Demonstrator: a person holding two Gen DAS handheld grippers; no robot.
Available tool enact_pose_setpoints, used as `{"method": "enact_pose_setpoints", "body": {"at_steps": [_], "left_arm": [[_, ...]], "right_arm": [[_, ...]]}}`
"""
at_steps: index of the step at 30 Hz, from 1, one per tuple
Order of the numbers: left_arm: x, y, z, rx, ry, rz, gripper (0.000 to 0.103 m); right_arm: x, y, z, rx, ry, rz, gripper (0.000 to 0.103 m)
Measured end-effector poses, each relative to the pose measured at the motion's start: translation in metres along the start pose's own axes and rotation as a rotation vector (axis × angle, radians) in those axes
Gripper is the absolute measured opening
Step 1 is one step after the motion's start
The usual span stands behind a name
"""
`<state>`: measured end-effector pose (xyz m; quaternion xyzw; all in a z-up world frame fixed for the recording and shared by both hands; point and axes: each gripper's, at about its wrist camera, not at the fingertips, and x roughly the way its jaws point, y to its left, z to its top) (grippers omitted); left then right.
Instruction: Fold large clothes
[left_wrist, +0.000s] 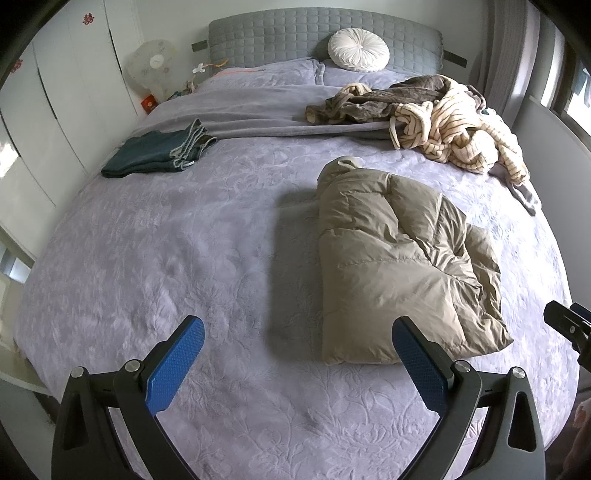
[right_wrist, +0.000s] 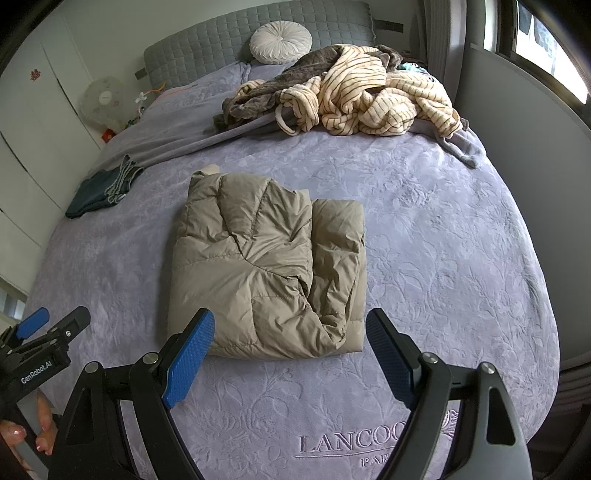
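Observation:
A tan puffer jacket (left_wrist: 399, 258) (right_wrist: 269, 266) lies folded into a thick bundle on the lavender bedspread (left_wrist: 184, 240) (right_wrist: 443, 240). My left gripper (left_wrist: 297, 328) hovers open above the bedspread, just left of the jacket's near edge, with nothing between its blue pads. My right gripper (right_wrist: 290, 321) is open too, hanging over the jacket's near edge without touching it. The left gripper (right_wrist: 55, 319) also shows at the left edge of the right wrist view, held by a hand (right_wrist: 26, 432). The right gripper's black tip (left_wrist: 569, 325) shows at the right edge of the left wrist view.
Folded dark jeans (left_wrist: 159, 151) (right_wrist: 101, 188) lie at the bed's left side. A heap of striped cream and brown clothes (left_wrist: 443, 118) (right_wrist: 354, 96) sits at the far right near a round white cushion (left_wrist: 358, 50) (right_wrist: 280, 42). White wardrobes (left_wrist: 55, 110) stand left, a wall and window right.

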<state>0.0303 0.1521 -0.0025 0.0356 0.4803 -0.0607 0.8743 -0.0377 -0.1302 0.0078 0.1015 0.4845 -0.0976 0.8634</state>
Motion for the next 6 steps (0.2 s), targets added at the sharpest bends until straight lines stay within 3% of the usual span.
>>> {"method": "enact_pose_setpoints", "body": {"at_steps": [6], "left_arm": [[0.0014, -0.0008, 0.0004, 0.002, -0.003, -0.004, 0.102]], "right_arm": [[0.0004, 0.0001, -0.0001, 0.0, 0.0, 0.0, 0.086]]}}
